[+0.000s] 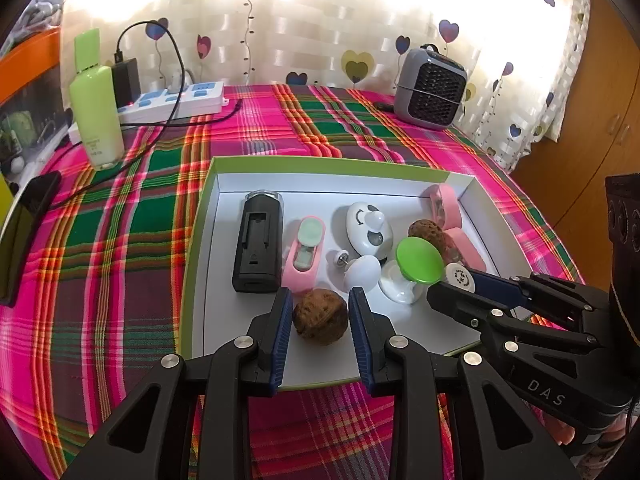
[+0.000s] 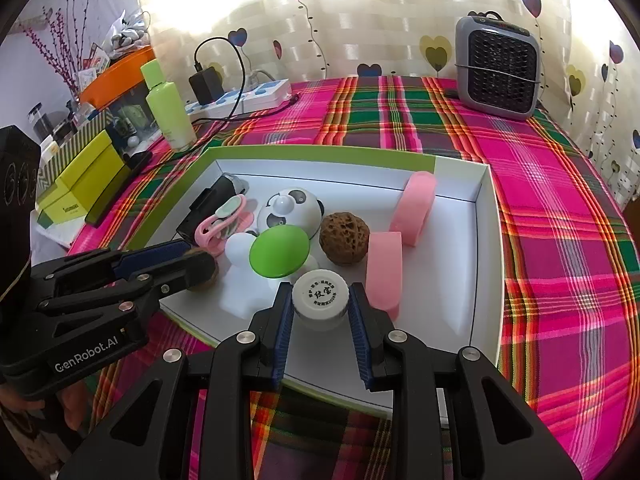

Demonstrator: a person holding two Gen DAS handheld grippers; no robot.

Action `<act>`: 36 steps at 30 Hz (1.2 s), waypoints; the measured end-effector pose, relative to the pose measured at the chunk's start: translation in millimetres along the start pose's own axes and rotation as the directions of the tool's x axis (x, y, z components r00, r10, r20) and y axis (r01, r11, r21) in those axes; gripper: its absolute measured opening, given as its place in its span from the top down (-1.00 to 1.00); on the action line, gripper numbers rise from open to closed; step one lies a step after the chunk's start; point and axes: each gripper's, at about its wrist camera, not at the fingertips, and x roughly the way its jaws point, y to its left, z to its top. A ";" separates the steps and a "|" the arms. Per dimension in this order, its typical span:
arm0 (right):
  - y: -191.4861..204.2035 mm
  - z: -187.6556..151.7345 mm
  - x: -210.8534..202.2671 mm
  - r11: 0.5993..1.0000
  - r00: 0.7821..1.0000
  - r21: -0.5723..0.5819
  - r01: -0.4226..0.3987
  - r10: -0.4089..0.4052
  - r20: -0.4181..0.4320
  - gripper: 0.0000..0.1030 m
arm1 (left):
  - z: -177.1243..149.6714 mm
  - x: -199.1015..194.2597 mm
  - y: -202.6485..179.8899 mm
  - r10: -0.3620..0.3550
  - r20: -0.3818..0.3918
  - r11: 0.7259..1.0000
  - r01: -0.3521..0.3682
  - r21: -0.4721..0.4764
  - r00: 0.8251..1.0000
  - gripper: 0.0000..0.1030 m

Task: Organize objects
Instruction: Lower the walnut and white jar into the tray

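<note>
Between my left gripper's [image 1: 320, 312] fingers sits a walnut [image 1: 320, 317], pads pressing it; my right gripper [image 2: 320, 306] clamps a small white jar [image 2: 320, 300] inside the tray [image 2: 486, 240]

place: home room | signs: heart-print curtain [image 2: 360, 12], plaid tablecloth [image 2: 540, 208], small heater [image 2: 498, 68], power strip [image 2: 248, 98] with charger, lotion bottle [image 2: 168, 106], wooden cupboard [image 1: 592, 92]
</note>
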 end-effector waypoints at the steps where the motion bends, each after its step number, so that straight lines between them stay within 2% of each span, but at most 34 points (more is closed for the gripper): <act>1: 0.0 0.1 0.1 1.000 1.000 0.000 0.001 -0.001 0.001 0.44 | 0.1 0.1 -0.1 0.002 0.000 1.000 -0.002 0.002 1.000 0.48; 18: -0.3 -0.8 -0.9 1.000 1.000 -0.001 -0.010 0.010 0.010 0.44 | -0.3 0.5 0.7 0.005 -0.001 1.000 -0.005 -0.001 1.000 0.47; 27: 3.4 -1.1 -3.7 1.000 1.000 -0.021 0.010 -0.009 0.018 0.43 | -1.5 -1.3 2.7 0.013 -0.002 1.000 -0.013 -0.007 1.000 0.46; 32: 5.0 -2.2 -6.2 1.000 1.000 -0.026 0.012 -0.011 0.025 0.43 | -2.7 -6.9 3.3 0.018 0.009 1.000 -0.018 -0.010 1.000 0.39; 36: 5.5 -3.2 -8.9 1.000 0.999 -0.024 0.017 -0.016 0.032 0.28 | -3.8 -11.3 1.2 0.019 0.016 1.000 -0.019 -0.010 1.000 0.33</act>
